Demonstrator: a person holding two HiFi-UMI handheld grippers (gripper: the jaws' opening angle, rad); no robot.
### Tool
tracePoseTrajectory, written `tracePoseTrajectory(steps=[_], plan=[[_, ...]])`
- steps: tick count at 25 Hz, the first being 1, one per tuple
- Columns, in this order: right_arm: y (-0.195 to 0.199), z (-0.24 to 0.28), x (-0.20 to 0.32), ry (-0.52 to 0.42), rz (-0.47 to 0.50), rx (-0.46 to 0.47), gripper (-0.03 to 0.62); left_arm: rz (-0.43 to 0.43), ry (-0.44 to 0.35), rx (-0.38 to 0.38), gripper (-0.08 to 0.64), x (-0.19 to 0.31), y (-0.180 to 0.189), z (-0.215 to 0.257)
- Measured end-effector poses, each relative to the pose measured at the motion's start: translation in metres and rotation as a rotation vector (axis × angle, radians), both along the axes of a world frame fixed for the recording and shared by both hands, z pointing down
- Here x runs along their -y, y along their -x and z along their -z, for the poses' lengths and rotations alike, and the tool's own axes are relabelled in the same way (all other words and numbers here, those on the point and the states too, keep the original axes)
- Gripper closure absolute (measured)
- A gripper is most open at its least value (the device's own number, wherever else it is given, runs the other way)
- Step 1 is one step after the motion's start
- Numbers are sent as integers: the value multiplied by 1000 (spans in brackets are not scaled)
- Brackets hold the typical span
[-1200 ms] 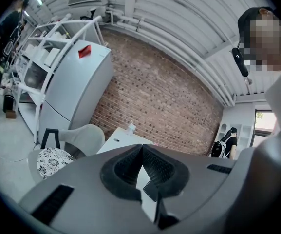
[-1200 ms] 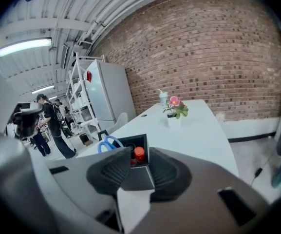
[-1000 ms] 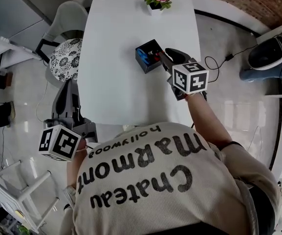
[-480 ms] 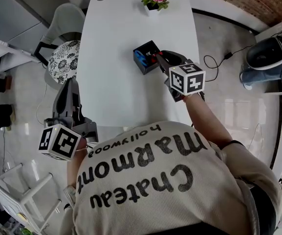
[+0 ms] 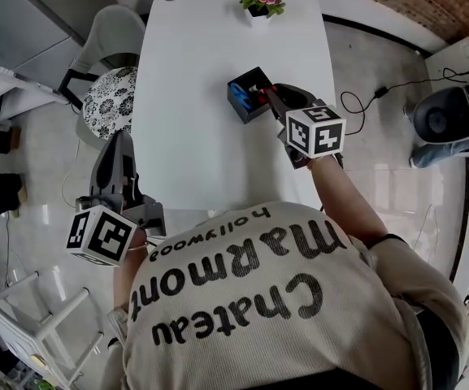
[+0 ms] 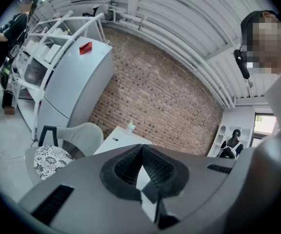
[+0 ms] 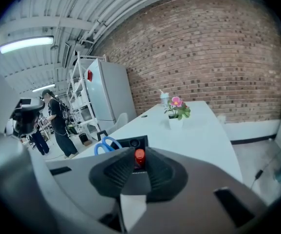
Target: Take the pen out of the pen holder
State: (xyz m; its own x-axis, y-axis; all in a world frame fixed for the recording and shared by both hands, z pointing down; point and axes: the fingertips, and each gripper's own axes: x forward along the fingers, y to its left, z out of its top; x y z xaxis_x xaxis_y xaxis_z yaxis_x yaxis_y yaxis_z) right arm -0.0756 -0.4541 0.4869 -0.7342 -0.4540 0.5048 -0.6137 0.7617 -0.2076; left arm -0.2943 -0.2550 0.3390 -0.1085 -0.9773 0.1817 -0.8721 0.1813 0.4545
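A black pen holder (image 5: 246, 96) stands on the white table (image 5: 193, 145), right of its middle, with blue-handled scissors (image 7: 106, 144) and a red-capped pen (image 7: 139, 156) in it. My right gripper (image 5: 270, 96) reaches into the holder from the right. In the right gripper view the pen's cap stands upright between the pads of the right gripper (image 7: 139, 161), which are closing and flank it closely with a sliver of gap. My left gripper (image 5: 114, 159) hangs beside the table's left edge, off the table, jaws together on nothing; the left gripper view shows the left gripper (image 6: 141, 152) with its tips meeting.
A small white pot with pink flowers (image 5: 260, 6) sits at the table's far end. A patterned seat and a grey chair (image 5: 108, 96) stand left of the table. People stand by white shelves (image 7: 77, 106) in the background. Cables lie on the floor at right.
The right gripper has stayed at the holder while its jaws narrowed around the pen. The left gripper has barely shifted beside the table.
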Motion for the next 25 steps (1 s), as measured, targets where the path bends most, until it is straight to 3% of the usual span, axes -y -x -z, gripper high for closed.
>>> tracePoseTrajectory(steps=[9,25], plan=[[-6,5,-8,0,-68,-20,525,-46,-34,-11,558,2,10,4],[-30,37,-36,-83,-233,-11,525,-233,-90,-61,558,20,13,3]])
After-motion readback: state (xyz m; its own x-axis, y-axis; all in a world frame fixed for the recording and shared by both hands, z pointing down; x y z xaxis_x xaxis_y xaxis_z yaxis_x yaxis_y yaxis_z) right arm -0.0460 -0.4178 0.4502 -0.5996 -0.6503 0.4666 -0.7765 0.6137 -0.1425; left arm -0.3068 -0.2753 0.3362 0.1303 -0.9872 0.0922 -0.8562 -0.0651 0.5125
